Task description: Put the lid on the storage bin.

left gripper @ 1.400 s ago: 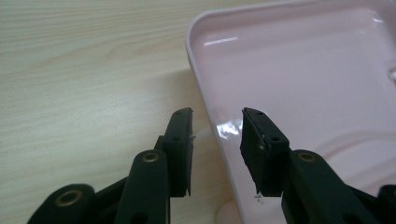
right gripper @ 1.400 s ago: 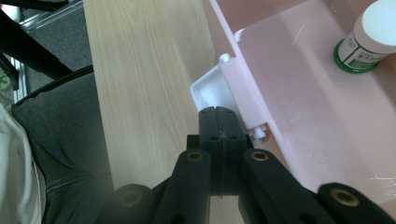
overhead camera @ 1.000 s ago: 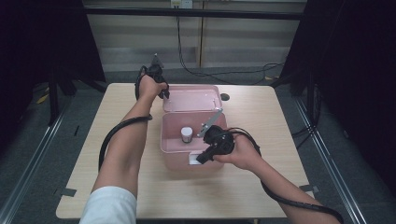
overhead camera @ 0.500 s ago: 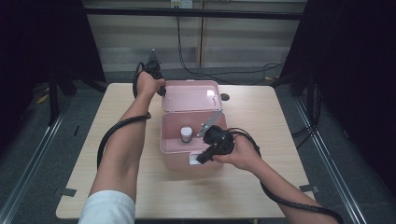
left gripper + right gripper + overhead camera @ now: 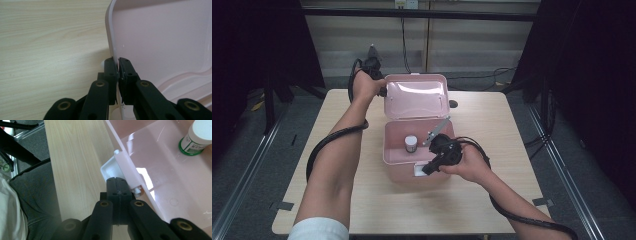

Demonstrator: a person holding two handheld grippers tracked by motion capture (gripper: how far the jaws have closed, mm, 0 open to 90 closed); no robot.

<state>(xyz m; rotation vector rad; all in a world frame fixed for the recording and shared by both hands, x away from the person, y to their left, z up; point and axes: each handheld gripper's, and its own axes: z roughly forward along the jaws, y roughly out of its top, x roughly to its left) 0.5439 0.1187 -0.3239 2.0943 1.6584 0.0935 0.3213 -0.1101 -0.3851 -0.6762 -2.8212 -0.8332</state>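
A pink plastic box (image 5: 393, 159) stands in the middle of the table with its hinged lid (image 5: 414, 97) raised behind it. My left gripper (image 5: 382, 91) is at the lid's left edge. In the left gripper view the lid's thin rim (image 5: 110, 30) runs between the jaws, and the left gripper (image 5: 118, 62) is shut on it. My right gripper (image 5: 428, 169) rests at the box's front wall beside the white latch (image 5: 419, 171). In the right gripper view its jaws (image 5: 119, 181) are pressed together, with the tips against the latch (image 5: 120, 166). A small white bottle (image 5: 411, 144) with a green band (image 5: 192, 152) stands inside.
The box sits on a light wooden table (image 5: 512, 130). A small dark round thing (image 5: 453, 104) lies behind the lid on the right. Black cables trail from both grippers along the forearms. The table's near edge (image 5: 53, 170) and the person's lap are close to the right gripper.
My left hand has risen with the lid's left edge, and the lid now stands more upright. The right gripper has stayed at the latch.
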